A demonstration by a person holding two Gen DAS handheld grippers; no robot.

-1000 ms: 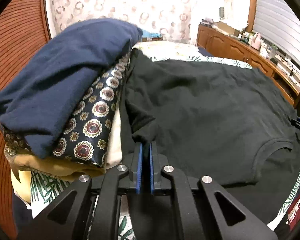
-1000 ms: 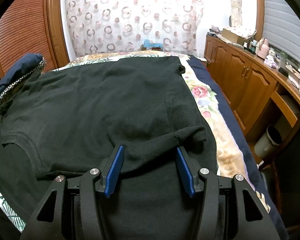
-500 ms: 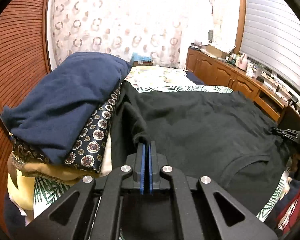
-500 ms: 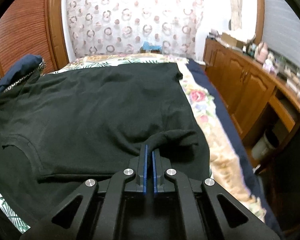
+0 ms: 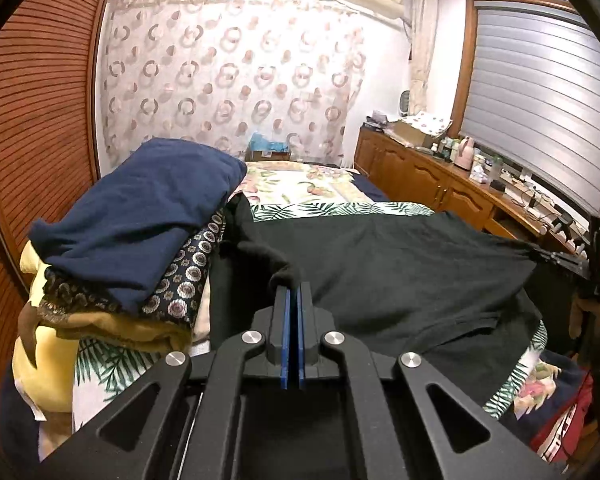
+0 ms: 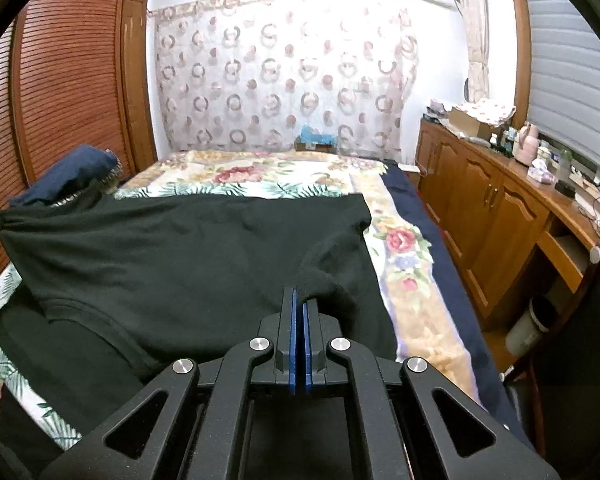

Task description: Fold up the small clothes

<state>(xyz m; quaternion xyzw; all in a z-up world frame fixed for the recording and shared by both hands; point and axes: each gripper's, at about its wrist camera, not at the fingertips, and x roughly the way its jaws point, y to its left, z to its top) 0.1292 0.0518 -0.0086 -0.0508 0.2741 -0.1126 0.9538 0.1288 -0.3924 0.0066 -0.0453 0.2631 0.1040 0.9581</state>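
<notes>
A black T-shirt [image 5: 400, 264] [image 6: 172, 256] lies across the bed, its near part lifted off the cover. My left gripper [image 5: 294, 292] is shut on a bunched fold at the shirt's left sleeve. My right gripper [image 6: 300, 296] is shut on a bunched fold at its right sleeve. The cloth hangs taut between the two. In the left wrist view the right gripper [image 5: 556, 258] shows at the far right edge, pinching the shirt's corner. The neckline seam [image 6: 96, 320] shows near the lower left in the right wrist view.
A pile of folded clothes [image 5: 140, 220], navy on top, stands on the bed's left side beside a slatted wooden door [image 5: 32, 120]. The floral bed cover [image 6: 260, 180] stretches beyond the shirt. A wooden sideboard [image 6: 500, 200] with clutter runs along the right. A bin [image 6: 528, 324] stands below.
My right gripper closed on the shirt's right sleeve fold. Both grippers then rose, lifting the shirt's near edge off the bed and pulling it taut.
</notes>
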